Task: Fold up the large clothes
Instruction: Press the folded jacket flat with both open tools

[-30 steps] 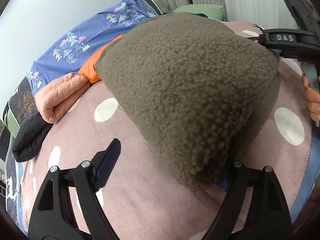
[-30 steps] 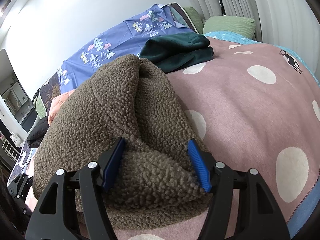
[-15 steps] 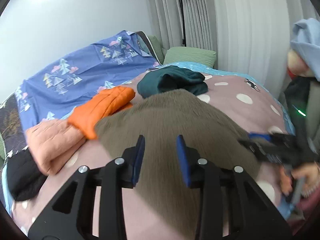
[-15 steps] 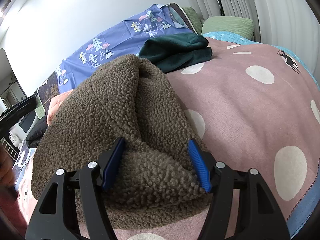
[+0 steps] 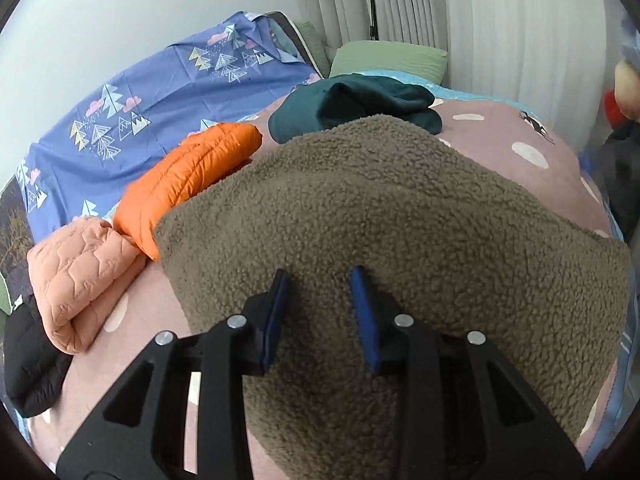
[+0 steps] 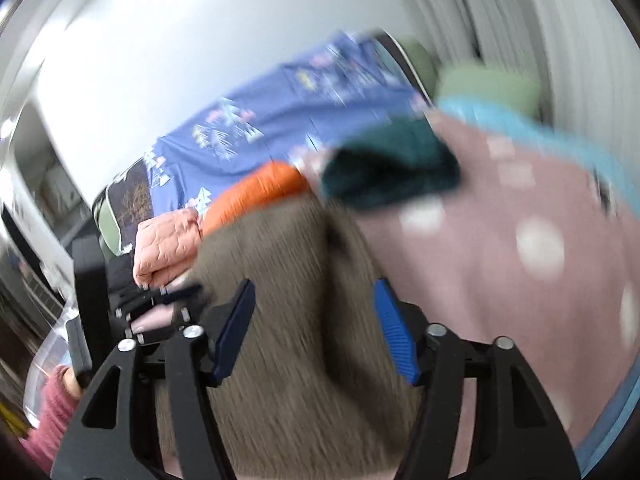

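A brown fleece garment [image 5: 400,220] lies folded on the pink dotted blanket [image 5: 532,136]. My left gripper [image 5: 319,280] hovers above its near part. The jaws have narrowed to a small gap, with nothing pinched between the blue pads [image 5: 276,312]. The right wrist view is motion-blurred. In it my right gripper [image 6: 314,292] is raised over the fleece [image 6: 288,264], its jaws closing but still wide apart. The fleece shows behind the gap, and the pads do not seem to press on it. At the left edge a hand [image 6: 60,388] in a pink sleeve holds the other gripper's handle [image 6: 86,292].
Beyond the fleece lie a folded orange puffer jacket [image 5: 200,172], a peach quilted jacket [image 5: 80,276], a black garment [image 5: 28,360] and a dark green garment [image 5: 352,108]. A blue patterned sheet [image 5: 160,100] and a green pillow [image 5: 392,56] sit at the wall. White curtains [image 5: 500,20] hang behind.
My left gripper narrowed from wide open and drew back and up from the fleece's edge. My right gripper, which had a fleece fold between its pads, rose off it.
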{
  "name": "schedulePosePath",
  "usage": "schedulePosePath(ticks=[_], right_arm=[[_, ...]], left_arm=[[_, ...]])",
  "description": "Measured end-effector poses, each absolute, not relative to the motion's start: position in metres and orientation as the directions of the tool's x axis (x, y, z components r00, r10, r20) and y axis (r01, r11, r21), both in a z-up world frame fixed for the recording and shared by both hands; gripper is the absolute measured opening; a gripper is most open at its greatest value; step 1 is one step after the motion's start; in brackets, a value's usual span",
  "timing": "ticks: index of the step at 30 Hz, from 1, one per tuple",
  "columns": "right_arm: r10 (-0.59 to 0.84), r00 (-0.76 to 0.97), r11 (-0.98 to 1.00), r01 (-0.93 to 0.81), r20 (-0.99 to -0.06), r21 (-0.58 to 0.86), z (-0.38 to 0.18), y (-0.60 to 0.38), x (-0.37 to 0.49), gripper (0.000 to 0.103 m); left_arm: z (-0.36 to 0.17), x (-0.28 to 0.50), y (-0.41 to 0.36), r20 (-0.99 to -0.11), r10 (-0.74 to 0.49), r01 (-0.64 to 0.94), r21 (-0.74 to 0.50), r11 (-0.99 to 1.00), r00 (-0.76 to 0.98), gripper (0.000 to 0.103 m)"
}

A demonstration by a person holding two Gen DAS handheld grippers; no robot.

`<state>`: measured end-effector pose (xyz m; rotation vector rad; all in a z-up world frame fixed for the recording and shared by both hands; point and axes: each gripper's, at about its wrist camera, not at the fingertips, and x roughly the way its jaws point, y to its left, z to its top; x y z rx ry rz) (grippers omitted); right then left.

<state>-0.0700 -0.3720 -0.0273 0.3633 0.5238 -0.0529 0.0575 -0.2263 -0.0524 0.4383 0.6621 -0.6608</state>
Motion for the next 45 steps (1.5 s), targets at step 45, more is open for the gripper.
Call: schedulePosePath(ticks=[45], right_arm=[[0.074, 0.647, 0.944, 0.201, -0.759, 0.263, -0.101, -0.377, 0.076, 0.049]], left_arm=[[-0.067, 0.168, -0.220, -0.843, -0.386, 0.614, -0.087, 0.784, 0.374, 0.040]])
